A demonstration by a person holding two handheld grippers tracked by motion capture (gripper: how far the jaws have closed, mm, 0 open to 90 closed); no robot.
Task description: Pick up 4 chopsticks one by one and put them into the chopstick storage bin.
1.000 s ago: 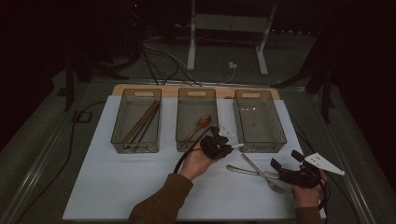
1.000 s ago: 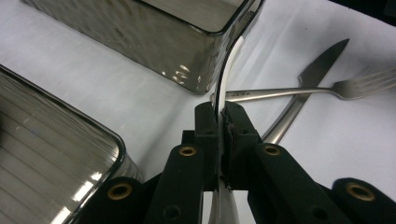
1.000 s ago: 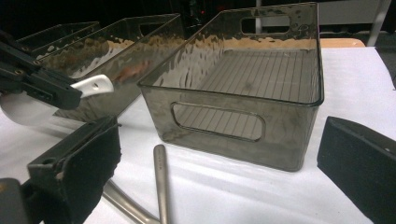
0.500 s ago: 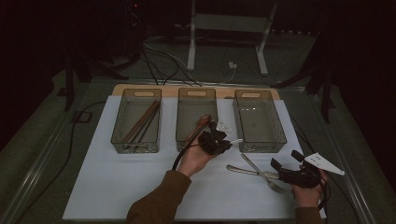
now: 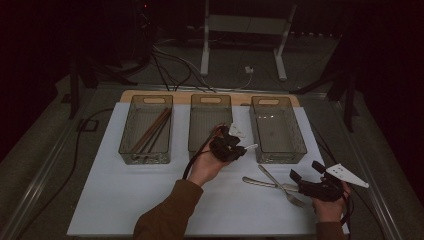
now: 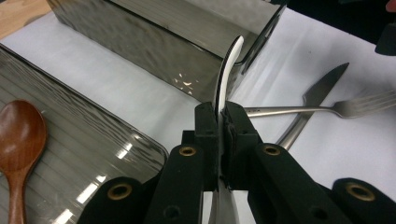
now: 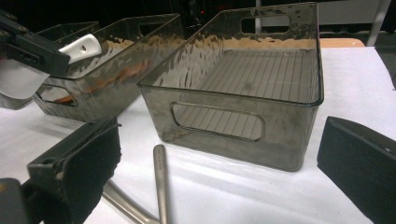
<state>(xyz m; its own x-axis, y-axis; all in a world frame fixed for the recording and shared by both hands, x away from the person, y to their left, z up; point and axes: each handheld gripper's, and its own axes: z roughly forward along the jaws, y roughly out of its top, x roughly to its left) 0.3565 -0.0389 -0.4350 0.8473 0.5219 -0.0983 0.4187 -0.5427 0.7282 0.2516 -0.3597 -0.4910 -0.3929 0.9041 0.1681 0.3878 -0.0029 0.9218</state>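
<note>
My left gripper (image 5: 239, 149) hovers at the front right corner of the middle clear bin (image 5: 210, 107). It is shut on a thin white utensil (image 6: 228, 65), whose end sticks out past the pads (image 5: 251, 146). A wooden spoon (image 6: 21, 135) lies in that bin. My right gripper (image 5: 306, 171) rests low at the mat's right front, open, with nothing between its pads (image 7: 79, 172). Just left of it a metal fork (image 5: 287, 192) and a knife (image 5: 262, 182) lie crossed on the white mat (image 5: 125, 195).
The left bin (image 5: 125, 150) holds several wooden sticks (image 5: 152, 131). The right bin (image 7: 261, 84) stands empty straight ahead of my right gripper. A metal handle (image 7: 160, 182) lies between the right jaws' line and that bin. Cables run behind the table.
The left gripper has crept slightly toward the middle bin with the white utensil still in it. The right gripper has stayed put.
</note>
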